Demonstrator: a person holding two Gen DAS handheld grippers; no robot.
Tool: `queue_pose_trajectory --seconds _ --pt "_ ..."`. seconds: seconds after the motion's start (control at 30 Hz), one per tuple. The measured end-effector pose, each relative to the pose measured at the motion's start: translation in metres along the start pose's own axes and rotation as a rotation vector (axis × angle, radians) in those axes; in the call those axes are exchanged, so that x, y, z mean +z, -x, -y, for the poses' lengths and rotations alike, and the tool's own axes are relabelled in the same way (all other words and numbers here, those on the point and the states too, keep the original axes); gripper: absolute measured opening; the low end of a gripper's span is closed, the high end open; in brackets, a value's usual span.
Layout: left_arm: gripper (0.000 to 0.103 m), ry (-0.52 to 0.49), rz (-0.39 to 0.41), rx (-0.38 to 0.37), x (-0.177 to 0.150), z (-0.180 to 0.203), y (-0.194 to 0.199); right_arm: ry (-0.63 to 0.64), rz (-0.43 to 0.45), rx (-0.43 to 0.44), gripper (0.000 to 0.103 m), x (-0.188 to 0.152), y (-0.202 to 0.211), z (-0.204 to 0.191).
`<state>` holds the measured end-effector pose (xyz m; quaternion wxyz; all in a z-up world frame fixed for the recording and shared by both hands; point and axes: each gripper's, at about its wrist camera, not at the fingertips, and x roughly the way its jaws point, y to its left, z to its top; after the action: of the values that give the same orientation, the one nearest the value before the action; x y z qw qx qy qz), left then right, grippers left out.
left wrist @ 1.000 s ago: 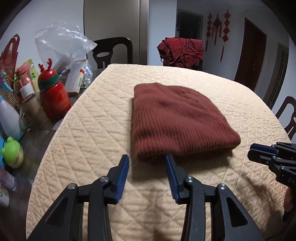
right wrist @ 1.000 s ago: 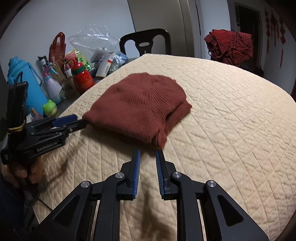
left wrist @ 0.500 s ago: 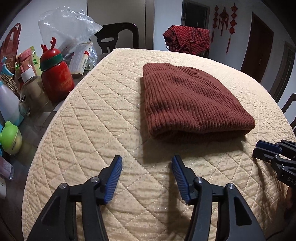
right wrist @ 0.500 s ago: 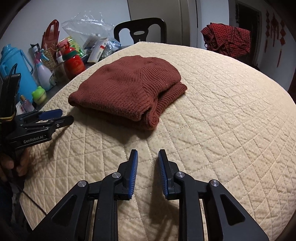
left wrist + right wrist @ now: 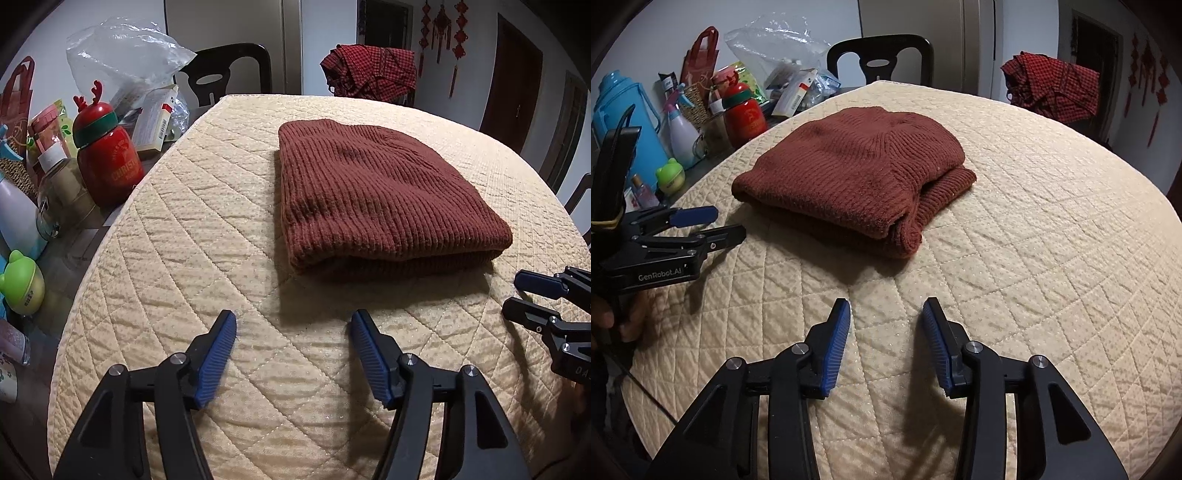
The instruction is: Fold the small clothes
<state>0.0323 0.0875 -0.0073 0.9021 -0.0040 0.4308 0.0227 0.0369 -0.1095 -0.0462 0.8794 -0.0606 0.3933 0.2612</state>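
Observation:
A dark red knitted garment (image 5: 376, 195) lies folded in a thick rectangle on the cream quilted table cover (image 5: 207, 236). It also shows in the right wrist view (image 5: 857, 173). My left gripper (image 5: 293, 325) is open and empty, a short way in front of the garment's near edge. My right gripper (image 5: 886, 314) is open and empty, in front of the garment's folded corner. Each gripper shows in the other's view: the right gripper (image 5: 532, 299) at the right edge, the left gripper (image 5: 705, 225) at the left.
Along the table's left side stand a red reindeer flask (image 5: 107, 155), bottles, a green frog jar (image 5: 22, 284), a blue thermos (image 5: 624, 114) and a plastic bag (image 5: 122, 62). A dark chair (image 5: 882, 59) stands behind. A red checked cloth (image 5: 373, 70) hangs on a far chair.
Both grippers have pulled back from the garment toward the near table edge. Both have opened wider, the right one from nearly shut. The garment lies still, folded.

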Motion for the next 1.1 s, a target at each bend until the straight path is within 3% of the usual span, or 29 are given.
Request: queue_pose_trajectory --seconds 0.27,1.1 --pt "0.070 0.001 0.000 0.003 -0.0001 -0.0002 0.0000 0.004 -0.002 -0.032 0.042 -0.0007 -0.0005 -0.0029" --pt "0.072 0.003 0.000 0.007 -0.0003 -0.0009 -0.0005 -0.010 0.001 -0.018 0.043 -0.0008 -0.0017 -0.0007"
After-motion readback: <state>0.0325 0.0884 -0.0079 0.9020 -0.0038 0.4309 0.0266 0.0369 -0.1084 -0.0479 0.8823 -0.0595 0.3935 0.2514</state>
